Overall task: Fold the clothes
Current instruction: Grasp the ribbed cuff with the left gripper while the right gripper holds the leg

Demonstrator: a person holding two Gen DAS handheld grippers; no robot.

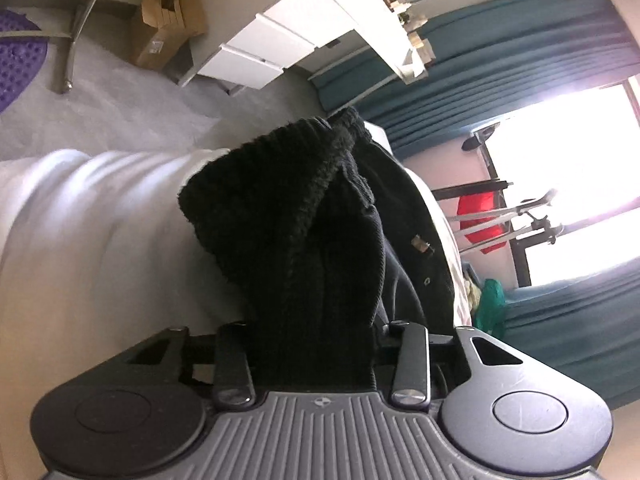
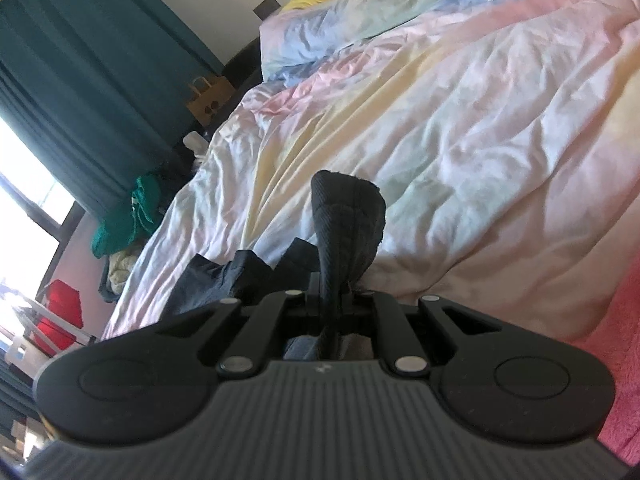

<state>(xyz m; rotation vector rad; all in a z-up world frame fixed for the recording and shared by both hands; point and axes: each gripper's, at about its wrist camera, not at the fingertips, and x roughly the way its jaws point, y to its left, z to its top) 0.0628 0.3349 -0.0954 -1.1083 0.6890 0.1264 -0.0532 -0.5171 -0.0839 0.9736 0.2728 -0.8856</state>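
A black knit garment (image 1: pixel 304 224) with a fleecy lining and small toggle buttons fills the middle of the left wrist view. My left gripper (image 1: pixel 316 344) is shut on a thick bunch of it; its fingertips are hidden by the cloth. In the right wrist view my right gripper (image 2: pixel 332 300) is shut on a narrow black ribbed edge of the garment (image 2: pixel 348 216), which stands up between the jaws. More dark cloth (image 2: pixel 224 276) trails to the left over the bed.
A pastel duvet (image 2: pixel 460 140) covers the bed, with a pink fleece (image 2: pixel 616 360) at the right edge. Teal curtains (image 1: pixel 500 68), a bright window, a white drawer unit (image 1: pixel 272 48), a cardboard box (image 1: pixel 164 28) and grey carpet (image 1: pixel 132 100) lie beyond.
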